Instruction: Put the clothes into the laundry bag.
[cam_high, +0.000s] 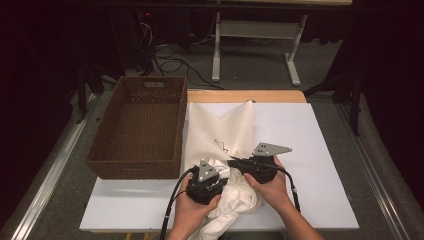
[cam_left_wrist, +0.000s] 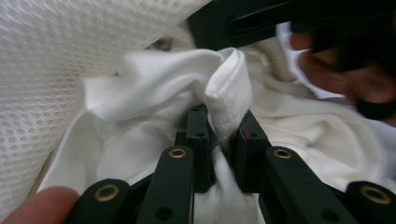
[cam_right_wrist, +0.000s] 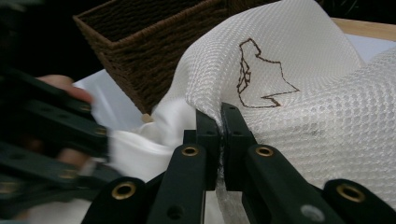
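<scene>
White garment (cam_high: 235, 200) beside wicker basket (cam_high: 137, 127)

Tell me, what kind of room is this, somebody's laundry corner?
More likely a lab or recording studio than a home. A white work board lies on a small table, loose cables trail over the grey carpet behind it, and dark curtains hang around. The wicker basket and mesh laundry bag look like props.
</scene>
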